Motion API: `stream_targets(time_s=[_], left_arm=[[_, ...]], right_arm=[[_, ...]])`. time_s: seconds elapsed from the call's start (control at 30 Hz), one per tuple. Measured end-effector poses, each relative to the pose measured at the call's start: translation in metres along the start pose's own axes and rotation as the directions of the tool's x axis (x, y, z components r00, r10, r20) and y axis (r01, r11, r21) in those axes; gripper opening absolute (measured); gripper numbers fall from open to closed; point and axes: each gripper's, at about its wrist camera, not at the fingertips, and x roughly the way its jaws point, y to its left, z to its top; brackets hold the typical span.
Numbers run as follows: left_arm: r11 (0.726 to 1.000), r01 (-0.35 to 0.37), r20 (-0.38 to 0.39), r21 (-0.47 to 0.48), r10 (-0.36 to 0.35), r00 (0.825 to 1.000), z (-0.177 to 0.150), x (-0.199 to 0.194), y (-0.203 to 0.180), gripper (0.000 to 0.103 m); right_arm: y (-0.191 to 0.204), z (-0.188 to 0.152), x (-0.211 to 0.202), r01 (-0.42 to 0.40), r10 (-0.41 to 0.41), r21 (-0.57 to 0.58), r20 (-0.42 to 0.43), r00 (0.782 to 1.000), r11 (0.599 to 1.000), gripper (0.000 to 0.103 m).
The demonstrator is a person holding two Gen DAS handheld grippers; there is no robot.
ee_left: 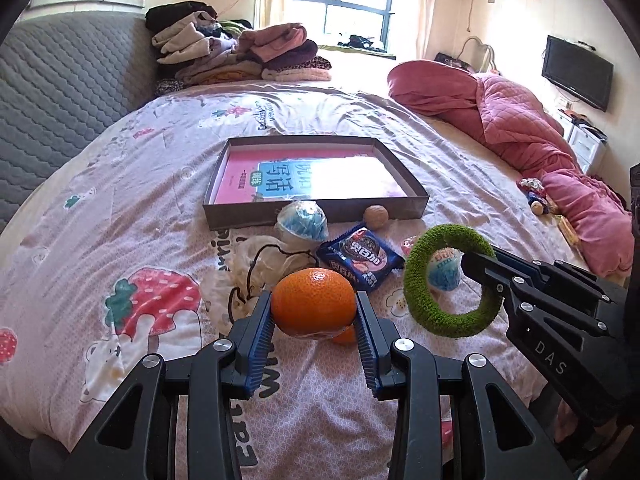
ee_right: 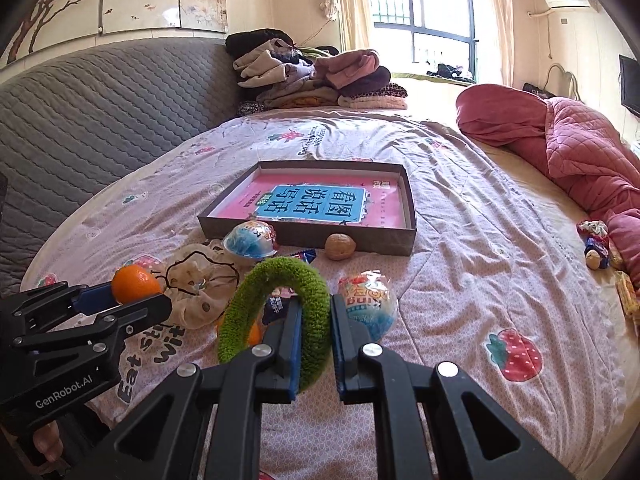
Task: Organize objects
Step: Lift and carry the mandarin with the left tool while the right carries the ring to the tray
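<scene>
Left hand-held gripper [ee_left: 314, 320] clamped on an orange [ee_left: 314, 302], blue pads pressing both sides, fruit lifted off the bed [ee_left: 120, 208]. Right hand-held gripper [ee_right: 316, 344] pinched tight on a green fuzzy ring [ee_right: 280, 312], ring standing upright, lower rim squeezed between the pads. Straight ahead of both grippers, a shallow dark box [ee_left: 316, 210] sits on the bedsheet with a pink-and-blue book [ee_right: 320, 204] flat inside. Between grippers and box, loose items: a walnut [ee_right: 340, 246] just beside the box's near wall, a clear cup of blue stuff [ee_left: 303, 222] touching that wall, a blue snack packet [ee_left: 360, 258], a beige scrunchie [ee_right: 200, 284] just beyond the left gripper. Another wrapped blue-and-white cup [ee_right: 370, 304] lies right of the right gripper. A second orange item [ee_left: 345, 335] peeks below the held fruit, probably another orange, mostly hidden. Far right, a pink quilt [ee_left: 516, 120]; far ahead, folded clothes [ee_left: 240, 56].
</scene>
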Motion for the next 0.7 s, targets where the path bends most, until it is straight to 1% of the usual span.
stream_targets(time_s=[0.27, 0.7], left_arm=[[1.000, -0.024, 0.032, 0.004, 0.024, 0.999, 0.024, -0.002, 0.006, 0.040], [1.000, -0.020, 0.025, 0.007, 0.020, 0.999, 0.050, 0.018, 0.018, 0.040]], right_arm=[[-0.001, 0.019, 0.000, 0.019, -0.019, -0.002, 0.030, 0.999, 1.000, 0.013], [-0.005, 0.047, 0.015, 0.035, -0.034, -0.011, 0.043, 0.999, 0.999, 0.013]])
